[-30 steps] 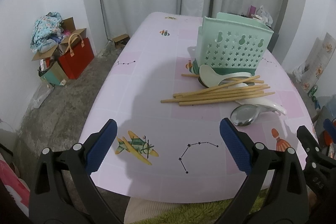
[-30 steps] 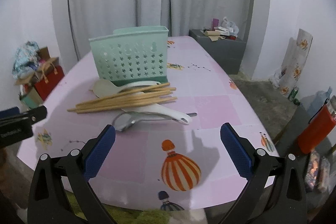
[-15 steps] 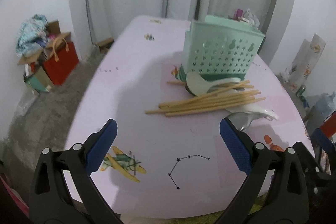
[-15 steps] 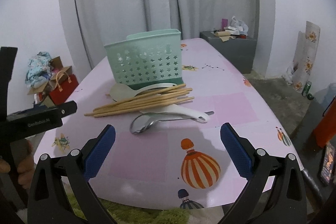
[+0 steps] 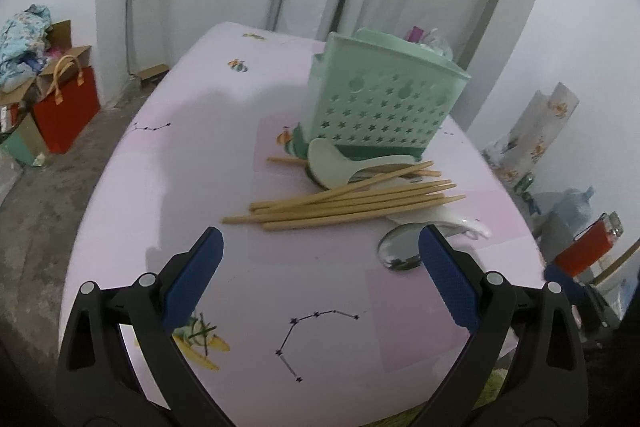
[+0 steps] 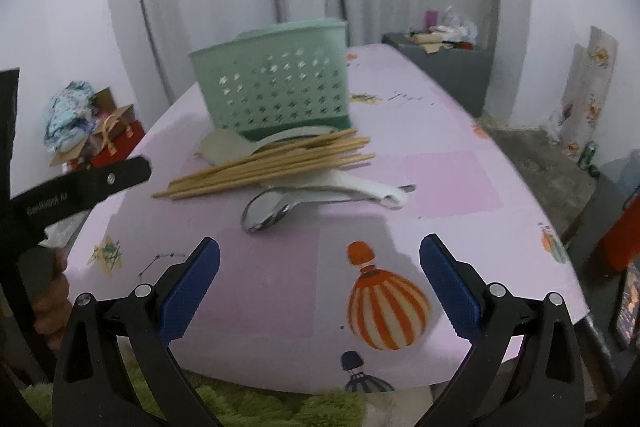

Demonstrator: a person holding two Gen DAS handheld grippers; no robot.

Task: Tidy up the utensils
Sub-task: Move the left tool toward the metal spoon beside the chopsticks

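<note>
- The left hand-held gripper (image 5: pixel 320 259) hangs over the near edge of the counter (image 5: pixel 192 155) with its blue pads spread wide and nothing between them, lined up toward the chopsticks (image 5: pixel 344 201), likely the first pick.
- The right hand-held gripper (image 6: pixel 319 263) is likewise spread and empty, aimed at the metal spoon (image 6: pixel 266 213) near the middle.
- The utensils lie in a loose heap against the near foot of the green basket (image 5: pixel 384 103): a white rice paddle (image 5: pixel 332 167) underneath, chopsticks crossing it, a white ladle (image 6: pixel 360 185) to the right. Nothing appears sorted into the basket yet.
- Compared with a second ago, both grippers have moved closer to the pile, which looms larger; the utensils themselves have not shifted.
</note>
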